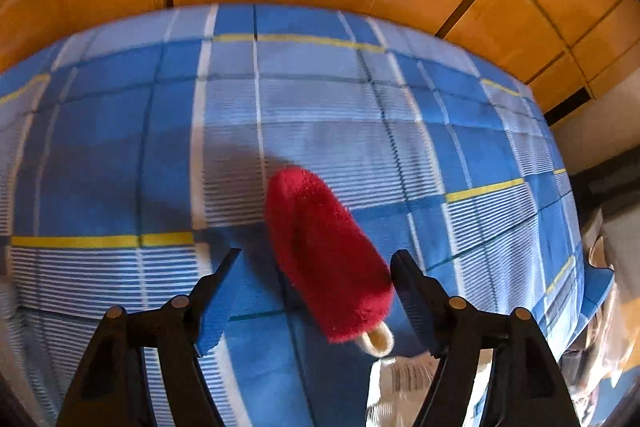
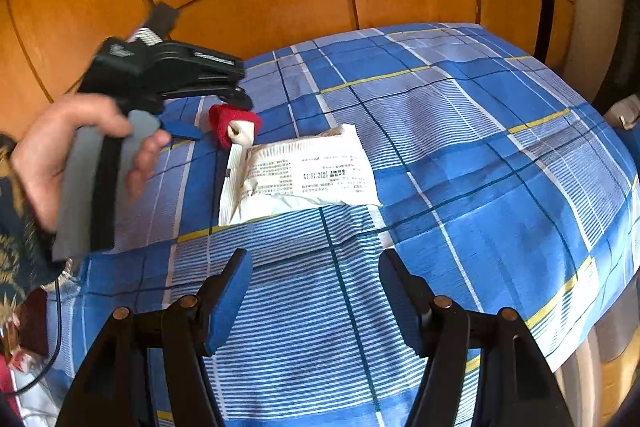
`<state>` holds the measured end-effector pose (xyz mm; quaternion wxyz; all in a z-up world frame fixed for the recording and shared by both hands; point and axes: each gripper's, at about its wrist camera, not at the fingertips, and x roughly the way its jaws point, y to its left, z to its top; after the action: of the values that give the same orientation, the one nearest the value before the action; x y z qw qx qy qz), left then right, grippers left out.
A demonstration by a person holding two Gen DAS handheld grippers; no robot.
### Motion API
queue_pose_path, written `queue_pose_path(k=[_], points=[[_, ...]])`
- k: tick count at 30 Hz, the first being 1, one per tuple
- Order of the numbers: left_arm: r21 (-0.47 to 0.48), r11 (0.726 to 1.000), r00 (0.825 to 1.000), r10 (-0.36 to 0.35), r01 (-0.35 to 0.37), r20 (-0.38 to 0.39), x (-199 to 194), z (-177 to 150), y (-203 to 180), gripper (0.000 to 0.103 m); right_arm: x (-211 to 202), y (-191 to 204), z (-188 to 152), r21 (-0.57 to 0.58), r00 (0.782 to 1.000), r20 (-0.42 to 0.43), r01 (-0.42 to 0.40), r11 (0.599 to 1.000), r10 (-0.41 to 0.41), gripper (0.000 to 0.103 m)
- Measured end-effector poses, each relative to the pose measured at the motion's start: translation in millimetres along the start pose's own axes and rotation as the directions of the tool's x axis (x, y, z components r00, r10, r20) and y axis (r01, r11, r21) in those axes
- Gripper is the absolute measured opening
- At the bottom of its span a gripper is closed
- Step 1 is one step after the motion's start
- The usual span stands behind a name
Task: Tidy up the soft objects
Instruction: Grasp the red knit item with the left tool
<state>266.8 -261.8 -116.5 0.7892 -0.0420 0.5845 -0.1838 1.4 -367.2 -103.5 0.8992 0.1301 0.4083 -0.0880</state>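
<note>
In the left wrist view the whole frame is smeared by motion. The packet [image 1: 404,383] shows only as a pale glare with unreadable print, its far side cut off behind the right finger [image 1: 416,303] and its near end by the bottom edge. The toy [image 1: 324,251] hides part of the bed [image 1: 120,155] beneath it; whether it touches the finger cannot be told.

In the right wrist view the left gripper [image 2: 224,115] is blurred, and its upper finger covers the top of the toy [image 2: 234,125] — contact is unclear. The packet [image 2: 296,175] print is too small to read. The hand [image 2: 60,151] and sleeve [image 2: 16,247] run off the left edge.
</note>
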Motion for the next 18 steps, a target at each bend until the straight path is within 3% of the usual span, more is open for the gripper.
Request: queue_pose_path(k=[1, 3, 6, 8, 12, 15, 18], points=[[0.015, 1.0, 1.0, 0.007, -0.007, 0.01, 1, -1, -1, 0.061, 0, 1, 1, -0.026, 1.0, -0.001, 0.004, 1.0, -0.005, 0.067], [0.071, 0.997, 1.0, -0.005, 0.003, 0.025, 0, -3, -6, 0.027, 0, 2, 3, -0.078, 1.0, -0.005, -0.003, 0.997, 0.002, 0.067], [0.089, 0.996, 0.999, -0.028, 0.024, 0.037, -7, -8, 0, 0.023, -1, 6, 12, -0.215, 0.999, -0.018, -0.043, 0.976, 0.04, 0.067], [0.096, 0.995, 0.999, -0.034, 0.031, 0.031, -10, -15, 5, 0.023, 0, 14, 21, -0.378, 0.999, -0.017, -0.043, 0.925, 0.04, 0.067], [0.081, 0.996, 0.999, -0.028, 0.025, 0.037, -20, -32, 25, 0.023, 18, 34, 33, -0.652, 0.998, -0.057, -0.025, 0.758, -0.017, 0.067], [0.1, 0.995, 0.999, -0.004, -0.001, 0.052, -30, -46, 35, 0.023, 38, 48, 41, -0.771, 0.994, -0.091, -0.028, 0.637, -0.067, 0.068], [0.113, 0.993, 0.998, 0.01, -0.018, 0.067, -34, -55, 42, 0.024, 59, 60, 47, -0.836, 0.986, -0.133, -0.057, 0.546, -0.1, 0.072]])
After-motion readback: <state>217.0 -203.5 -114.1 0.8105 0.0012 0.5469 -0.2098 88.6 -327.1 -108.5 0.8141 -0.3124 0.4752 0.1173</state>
